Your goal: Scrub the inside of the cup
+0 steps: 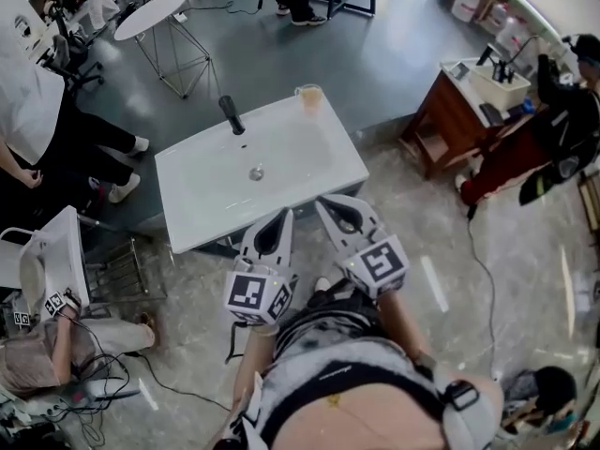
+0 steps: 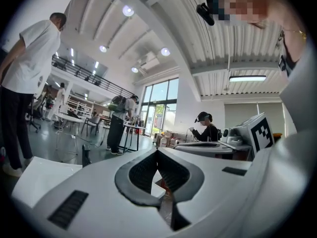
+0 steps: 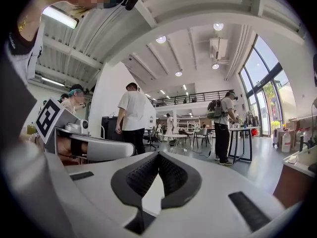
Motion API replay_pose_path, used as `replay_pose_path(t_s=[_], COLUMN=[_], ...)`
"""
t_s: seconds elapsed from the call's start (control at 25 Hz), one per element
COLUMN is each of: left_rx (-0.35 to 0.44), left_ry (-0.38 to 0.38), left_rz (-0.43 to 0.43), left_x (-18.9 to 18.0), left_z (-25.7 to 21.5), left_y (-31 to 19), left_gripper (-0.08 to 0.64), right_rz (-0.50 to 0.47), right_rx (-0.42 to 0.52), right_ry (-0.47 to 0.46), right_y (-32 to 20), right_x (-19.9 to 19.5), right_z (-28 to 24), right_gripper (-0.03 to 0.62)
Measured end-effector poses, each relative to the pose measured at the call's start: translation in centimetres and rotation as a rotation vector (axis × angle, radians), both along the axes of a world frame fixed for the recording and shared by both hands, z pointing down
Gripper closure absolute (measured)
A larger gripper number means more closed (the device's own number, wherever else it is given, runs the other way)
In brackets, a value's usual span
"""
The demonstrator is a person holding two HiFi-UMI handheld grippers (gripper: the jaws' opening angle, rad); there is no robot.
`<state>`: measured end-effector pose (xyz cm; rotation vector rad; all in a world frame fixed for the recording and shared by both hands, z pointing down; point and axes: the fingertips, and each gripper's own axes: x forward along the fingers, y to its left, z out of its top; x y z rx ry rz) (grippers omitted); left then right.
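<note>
Sitting on the sink's (image 1: 192, 216) far corner, well apart from both claws, the small pale cup (image 1: 309, 97) looks light, stiff and probably tippable; its side wall seems the best hold. The left gripper (image 1: 279, 216) and right gripper (image 1: 324, 203) are both pressed together, empty.

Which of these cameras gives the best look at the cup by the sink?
The head view: the cup stands in full sight on the far corner of the white sink. Both gripper views look out across the room; the cup cannot be made out in either.
</note>
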<state>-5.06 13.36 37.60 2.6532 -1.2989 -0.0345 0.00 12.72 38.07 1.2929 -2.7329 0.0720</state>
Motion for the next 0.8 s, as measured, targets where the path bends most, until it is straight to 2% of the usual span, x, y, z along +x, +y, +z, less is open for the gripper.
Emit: replay_pose_path(t_s=[0.2, 0.52, 0.8], left_rx=[-0.021, -0.02, -0.029], left_ry=[-0.001, -0.026, 0.003], left_rz=[-0.048, -0.063, 0.028], left_x=[-0.1, -1.4, -2.8], left_z=[0.5, 1.4, 1.4], left_y=[-1.6, -4.0, -9.0], left_gripper=[0.554, 0.554, 0.554], right_rz=[-0.031, -0.021, 0.05], right_rx=[-0.027, -0.049, -0.051], right_ry=[-0.002, -0.011, -0.008], right_y=[-1.7, -3.8, -8.7], right_x=[0.4, -0.6, -2.2], right_z=[0.5, 1.5, 1.5], right_gripper=[0.591, 0.591, 0.591])
